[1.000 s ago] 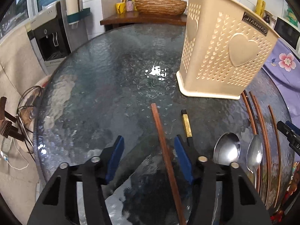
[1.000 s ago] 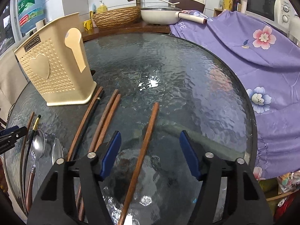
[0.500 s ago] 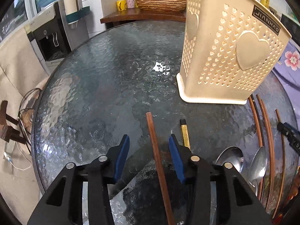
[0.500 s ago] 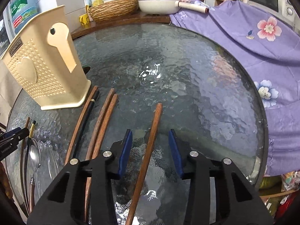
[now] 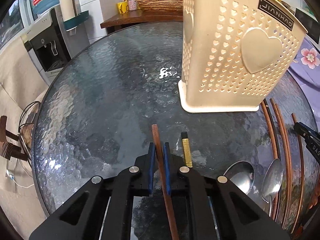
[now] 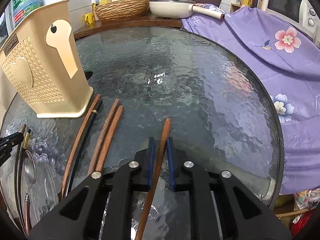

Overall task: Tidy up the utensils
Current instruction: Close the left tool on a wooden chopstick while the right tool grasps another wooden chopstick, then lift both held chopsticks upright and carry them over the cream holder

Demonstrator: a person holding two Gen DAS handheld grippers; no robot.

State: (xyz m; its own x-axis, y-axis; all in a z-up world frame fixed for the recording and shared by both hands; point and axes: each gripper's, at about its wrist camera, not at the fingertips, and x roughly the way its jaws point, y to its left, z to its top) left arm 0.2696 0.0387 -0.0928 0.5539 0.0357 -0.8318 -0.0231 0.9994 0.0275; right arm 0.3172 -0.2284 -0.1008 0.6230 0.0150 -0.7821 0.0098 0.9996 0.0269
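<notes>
My left gripper (image 5: 158, 148) is closing its jaws on a brown wooden chopstick (image 5: 155, 134) that lies on the glass table (image 5: 100, 100), and the blue pads press its sides. My right gripper (image 6: 161, 142) is closing the same way on another brown chopstick (image 6: 167, 126), held between its pads. A cream perforated utensil basket (image 5: 240, 60) stands upright beyond the left gripper, and it shows at the left of the right wrist view too (image 6: 40, 76). Between the grippers lie a pair of brown chopsticks (image 6: 108, 130), a black chopstick (image 6: 94, 116) and two metal spoons (image 5: 238, 172).
A black chopstick with a gold band (image 5: 186, 150) lies just right of the left gripper. Purple flowered cloth (image 6: 280, 60) covers things at the table's right. A wicker basket (image 6: 122, 8) and a white pan (image 6: 170, 8) sit on the wooden counter behind. A water dispenser (image 5: 50, 46) stands at left.
Both grippers went from wide open to shut, each closing on the brown chopstick lying between its fingers. The right gripper also crept forward along its chopstick.
</notes>
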